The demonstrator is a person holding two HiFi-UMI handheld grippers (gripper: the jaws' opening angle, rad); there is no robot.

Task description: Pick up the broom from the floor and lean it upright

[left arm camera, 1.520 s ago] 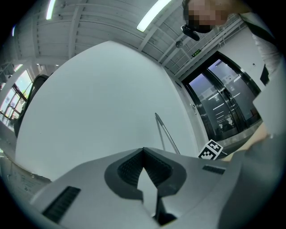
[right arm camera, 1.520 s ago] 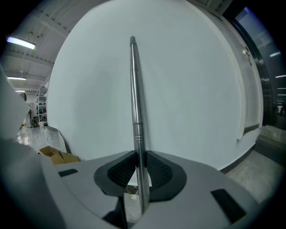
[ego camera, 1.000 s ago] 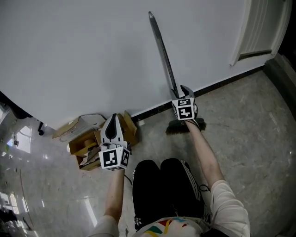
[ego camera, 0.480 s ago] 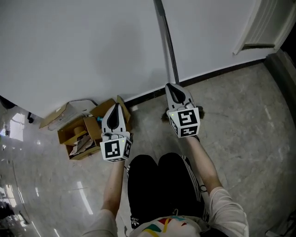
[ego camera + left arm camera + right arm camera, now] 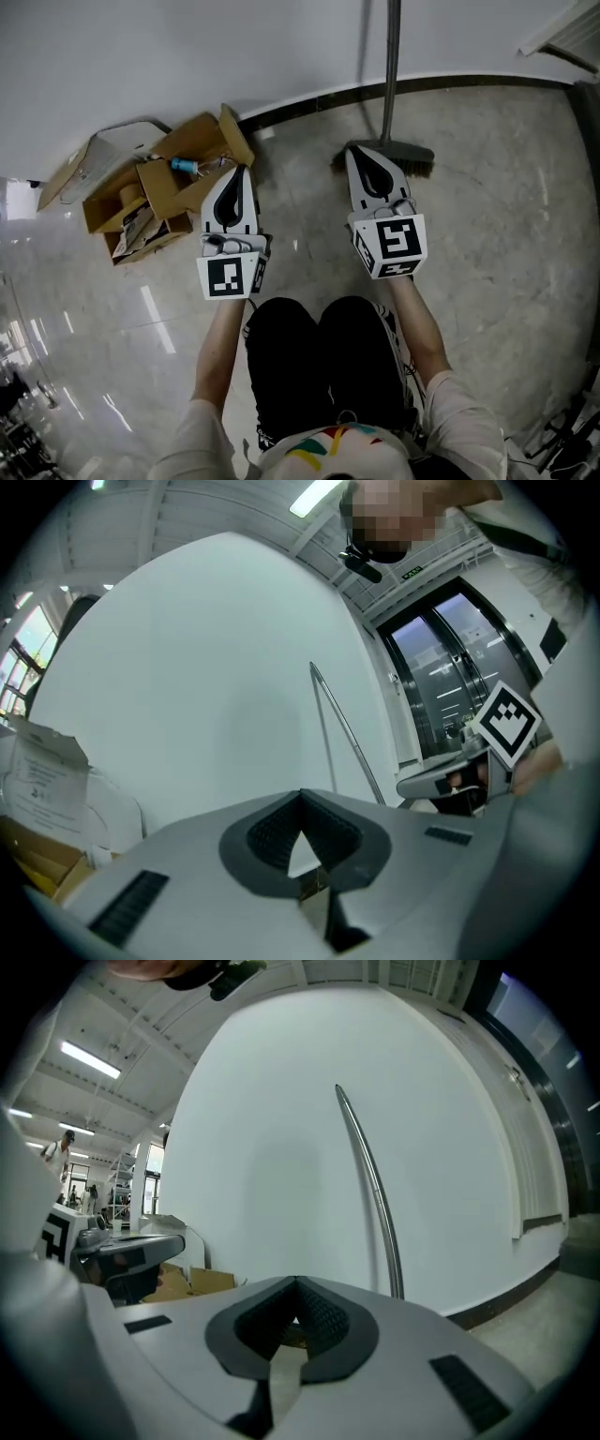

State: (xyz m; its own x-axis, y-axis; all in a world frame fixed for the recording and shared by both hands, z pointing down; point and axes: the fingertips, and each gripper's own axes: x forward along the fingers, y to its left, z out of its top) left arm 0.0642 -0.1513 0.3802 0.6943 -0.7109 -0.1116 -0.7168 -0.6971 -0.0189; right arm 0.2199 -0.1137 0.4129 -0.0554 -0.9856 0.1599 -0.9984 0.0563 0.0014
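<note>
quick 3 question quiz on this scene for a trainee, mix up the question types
1. True or false: the broom lies flat on the floor.
2. What is between the jaws of the right gripper? A. the broom handle B. nothing C. a cardboard flap
3. Fill in: the open cardboard box sits on the floor nearer the ___ gripper.

Key
1. False. It stands with its head on the floor and its handle against the wall.
2. B. Its jaws have just closed with nothing between them.
3. left, as the left gripper points toward the box.
</note>
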